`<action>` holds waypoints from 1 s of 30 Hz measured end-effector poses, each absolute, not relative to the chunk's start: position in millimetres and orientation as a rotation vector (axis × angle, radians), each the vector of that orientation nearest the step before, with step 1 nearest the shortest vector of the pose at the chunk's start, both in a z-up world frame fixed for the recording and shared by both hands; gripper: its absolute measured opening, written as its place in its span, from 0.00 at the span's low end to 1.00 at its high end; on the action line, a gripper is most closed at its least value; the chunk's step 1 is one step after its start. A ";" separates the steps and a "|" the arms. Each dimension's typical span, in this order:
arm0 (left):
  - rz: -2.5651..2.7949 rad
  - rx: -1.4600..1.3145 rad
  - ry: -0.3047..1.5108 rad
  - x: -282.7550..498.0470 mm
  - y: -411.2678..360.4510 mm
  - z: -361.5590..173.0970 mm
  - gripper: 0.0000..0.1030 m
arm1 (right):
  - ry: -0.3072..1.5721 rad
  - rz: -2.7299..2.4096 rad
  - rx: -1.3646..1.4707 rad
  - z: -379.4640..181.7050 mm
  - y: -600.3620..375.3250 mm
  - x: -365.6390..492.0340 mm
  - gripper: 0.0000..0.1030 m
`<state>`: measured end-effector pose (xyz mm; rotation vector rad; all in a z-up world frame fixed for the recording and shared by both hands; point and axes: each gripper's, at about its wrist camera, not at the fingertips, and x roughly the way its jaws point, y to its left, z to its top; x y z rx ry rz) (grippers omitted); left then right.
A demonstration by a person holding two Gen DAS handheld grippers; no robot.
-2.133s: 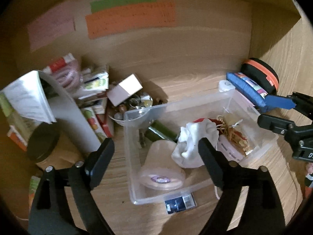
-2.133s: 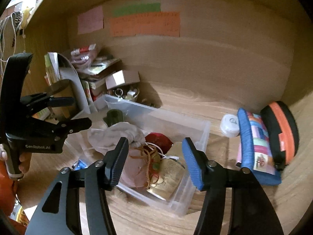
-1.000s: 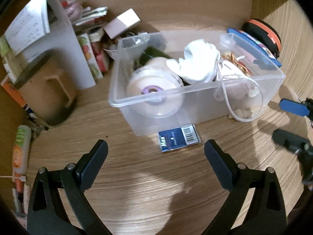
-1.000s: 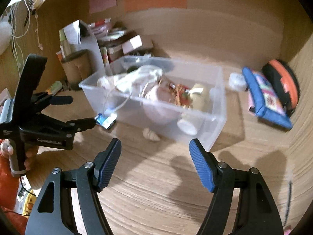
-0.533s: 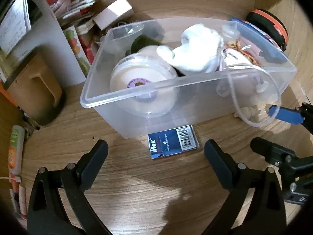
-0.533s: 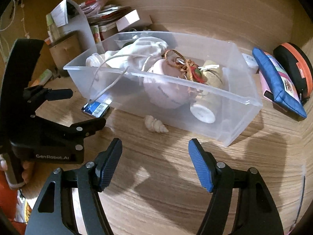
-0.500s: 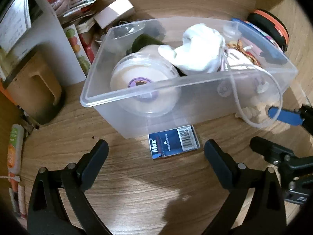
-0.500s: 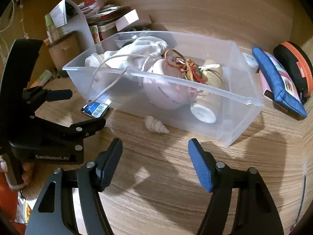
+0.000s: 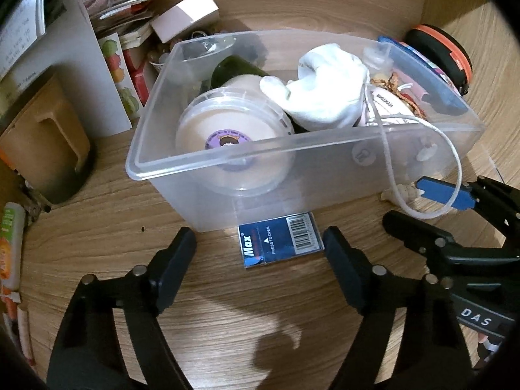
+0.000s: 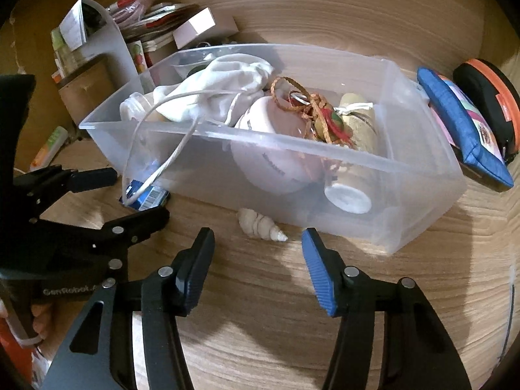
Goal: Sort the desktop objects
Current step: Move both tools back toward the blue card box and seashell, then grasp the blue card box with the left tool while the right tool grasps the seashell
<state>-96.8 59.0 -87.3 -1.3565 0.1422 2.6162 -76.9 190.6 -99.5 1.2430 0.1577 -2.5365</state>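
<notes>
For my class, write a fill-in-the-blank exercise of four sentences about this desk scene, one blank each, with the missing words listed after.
1. The blue staple box lies on the desk in front of the clear plastic ____.
2. The seashell lies on the desk ____ the clear bin, not in it.
3. A white ____ hangs over the bin's front wall.
4. The left gripper and the right gripper both hold ____.

Missing words: bin; outside; cord; nothing
</notes>
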 end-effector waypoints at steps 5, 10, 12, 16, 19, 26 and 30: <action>2.622 -1.346 0.147 -102.3 57.4 -87.0 0.71 | 0.218 -2.559 1.254 -99.9 185.1 -77.6 0.47; 2.629 -1.339 0.140 -102.2 55.5 -85.7 0.64 | 0.187 -2.588 1.261 -99.1 190.1 -80.4 0.34; 2.628 -1.333 0.144 -101.2 55.5 -85.2 0.60 | 0.185 -2.596 1.264 -99.0 191.0 -80.5 0.30; 2.620 -1.319 0.144 -99.1 53.8 -84.2 0.50 | 0.188 -2.583 1.256 -98.7 188.6 -80.4 0.26; 2.616 -1.318 0.138 -97.4 51.4 -83.4 0.48 | 0.159 -2.564 1.247 -98.2 191.5 -77.9 0.24; 2.608 -1.315 0.131 -91.8 47.8 -82.3 0.48 | 0.099 -2.519 1.233 -98.3 202.4 -65.5 0.11; 2.607 -1.314 0.094 -86.8 43.4 -80.4 0.48 | 0.112 -2.510 1.223 -98.1 205.1 -61.4 0.11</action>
